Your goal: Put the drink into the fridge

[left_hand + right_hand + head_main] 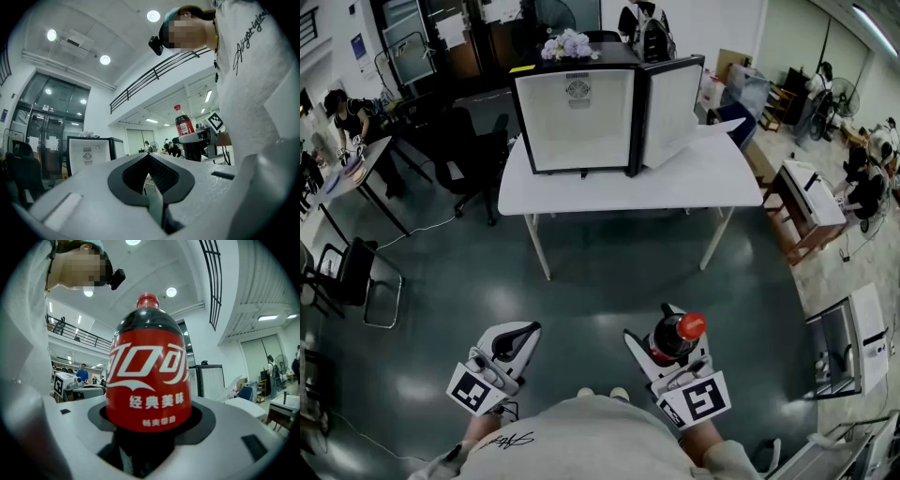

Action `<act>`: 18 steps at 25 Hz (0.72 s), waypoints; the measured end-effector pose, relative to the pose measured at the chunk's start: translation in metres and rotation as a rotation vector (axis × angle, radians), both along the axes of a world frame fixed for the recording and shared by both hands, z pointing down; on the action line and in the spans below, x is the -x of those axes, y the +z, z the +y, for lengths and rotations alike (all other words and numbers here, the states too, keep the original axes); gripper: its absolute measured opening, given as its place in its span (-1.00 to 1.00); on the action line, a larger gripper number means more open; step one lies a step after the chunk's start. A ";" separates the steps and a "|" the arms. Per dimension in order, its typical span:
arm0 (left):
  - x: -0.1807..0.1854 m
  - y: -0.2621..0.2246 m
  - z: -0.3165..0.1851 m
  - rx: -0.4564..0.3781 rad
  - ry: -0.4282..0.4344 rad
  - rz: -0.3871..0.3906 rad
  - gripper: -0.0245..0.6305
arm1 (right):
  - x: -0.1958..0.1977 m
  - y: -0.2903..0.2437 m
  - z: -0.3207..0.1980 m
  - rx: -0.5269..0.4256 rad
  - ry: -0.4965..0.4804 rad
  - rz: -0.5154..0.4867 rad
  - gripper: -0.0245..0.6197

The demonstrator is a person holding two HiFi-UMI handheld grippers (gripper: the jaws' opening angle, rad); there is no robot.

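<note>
White table (712, 183) stood well ahead across the floor with the black fridge (581, 117) on top, so I judged I had walking to do first. My right claw (670, 354) was clamped low around the drink (147, 376), holding it upright, cap up, for the carry. My left claw (150, 161) was closed on nothing, free for the door.

Base of the dark cola bottle with red label (148, 380) hidden between the right gripper's (146, 439) jaws; smallest label print too blurred to read.
</note>
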State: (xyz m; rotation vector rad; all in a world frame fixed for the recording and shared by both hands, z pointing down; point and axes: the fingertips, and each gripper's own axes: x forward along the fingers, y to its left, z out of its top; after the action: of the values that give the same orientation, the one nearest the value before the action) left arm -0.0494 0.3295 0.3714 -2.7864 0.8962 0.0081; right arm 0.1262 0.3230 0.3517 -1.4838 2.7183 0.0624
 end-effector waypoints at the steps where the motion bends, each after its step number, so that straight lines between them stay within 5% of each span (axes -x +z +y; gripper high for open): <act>1: 0.001 0.000 0.000 0.003 -0.002 0.002 -0.92 | 0.001 0.000 0.000 0.002 0.000 -0.001 0.05; 18: 0.020 0.002 -0.008 0.008 0.031 0.013 -0.92 | 0.022 0.003 -0.003 0.013 0.021 0.015 0.05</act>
State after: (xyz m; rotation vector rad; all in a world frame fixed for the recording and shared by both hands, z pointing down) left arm -0.0697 0.3218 0.3730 -2.8105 0.8586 0.0280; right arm 0.1039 0.3199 0.3544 -1.5213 2.7208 0.0564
